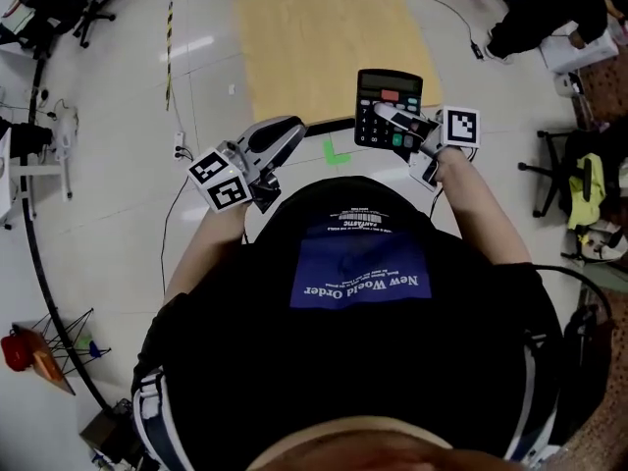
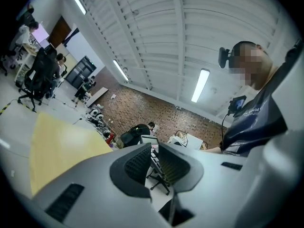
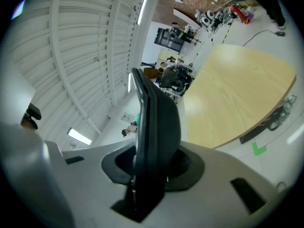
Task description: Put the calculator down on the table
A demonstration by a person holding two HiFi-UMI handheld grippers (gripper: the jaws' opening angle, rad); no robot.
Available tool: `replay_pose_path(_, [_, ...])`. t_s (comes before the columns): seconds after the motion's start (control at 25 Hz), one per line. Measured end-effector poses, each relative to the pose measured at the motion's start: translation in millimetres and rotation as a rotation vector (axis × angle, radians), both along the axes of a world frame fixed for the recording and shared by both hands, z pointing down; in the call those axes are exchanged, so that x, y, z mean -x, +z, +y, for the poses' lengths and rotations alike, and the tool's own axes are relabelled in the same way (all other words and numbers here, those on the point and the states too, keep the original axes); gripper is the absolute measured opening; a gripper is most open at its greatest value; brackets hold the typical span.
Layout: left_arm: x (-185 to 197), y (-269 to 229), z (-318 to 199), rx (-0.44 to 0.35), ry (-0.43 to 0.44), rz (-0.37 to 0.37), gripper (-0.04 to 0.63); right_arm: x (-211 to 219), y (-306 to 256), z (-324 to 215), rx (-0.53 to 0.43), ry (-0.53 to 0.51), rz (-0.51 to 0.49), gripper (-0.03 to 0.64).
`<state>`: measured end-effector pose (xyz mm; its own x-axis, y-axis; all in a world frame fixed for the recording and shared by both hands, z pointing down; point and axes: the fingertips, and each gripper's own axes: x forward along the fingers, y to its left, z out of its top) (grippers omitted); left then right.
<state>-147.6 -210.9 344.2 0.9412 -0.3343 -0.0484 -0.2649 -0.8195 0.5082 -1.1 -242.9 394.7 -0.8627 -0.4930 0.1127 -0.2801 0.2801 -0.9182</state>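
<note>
The black calculator (image 1: 388, 108) hangs in the air in front of the person's chest, just short of the near edge of the light wooden table (image 1: 314, 37). My right gripper (image 1: 397, 119) is shut on its lower right part. In the right gripper view the calculator (image 3: 154, 122) stands edge-on between the pads, with the table (image 3: 237, 99) beyond it to the right. My left gripper (image 1: 283, 137) is held left of the calculator and apart from it. Its jaws stand a narrow gap apart with nothing between the pads (image 2: 138, 167).
A green tape mark (image 1: 337, 153) lies on the floor at the table's near edge. Cables (image 1: 169, 57) run across the floor on the left. Office chairs (image 1: 59, 13) stand at the far left, and a crouched person (image 1: 545, 8) is at the far right.
</note>
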Motion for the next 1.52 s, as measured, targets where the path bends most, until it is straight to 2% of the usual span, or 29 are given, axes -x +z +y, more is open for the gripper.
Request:
replay_pose_path(0.16, [-43, -7, -48, 0.025, -0.016, -0.007, 0.054, -41, -4, -48, 0.047, -0.020, -0.011, 0.104])
replay_pose_path(0.32, [-47, 11, -47, 0.006, -0.072, -0.020, 0.054, -47, 13, -52, 0.028, -0.068, -0.019, 0.104])
replay_pose_path(0.6, [-59, 11, -36, -0.010, -0.159, 0.010, 0.054, -44, 12, -51, -0.027, -0.169, -0.014, 0.104])
replay_pose_path(0.84, [-58, 14, -35, -0.052, -0.163, -0.008, 0.054, -49, 11, -58, -0.059, -0.155, -0.018, 0.104])
replay_pose_path(1.04, [-87, -2, -71, -0.020, -0.138, -0.026, 0.054, -96, -5, -106, -0.049, -0.115, 0.015, 0.104])
replay_pose_path(1.2, [-99, 24, -73, 0.066, -0.103, -0.042, 0.054, -143, 39, -118, -0.001, -0.049, 0.165, 0.104])
replay_pose_path(1.32, [-111, 56, -80, 0.138, -0.066, -0.061, 0.054, -188, 97, -128, 0.130, 0.032, 0.274, 0.104])
replay_pose_path(1.4, [-124, 82, -93, 0.154, -0.033, -0.084, 0.054, -212, 137, -142, 0.213, 0.079, 0.299, 0.104])
replay_pose_path(1.52, [-156, 117, -99, 0.161, 0.014, -0.109, 0.054, -233, 185, -156, 0.213, 0.052, 0.324, 0.104])
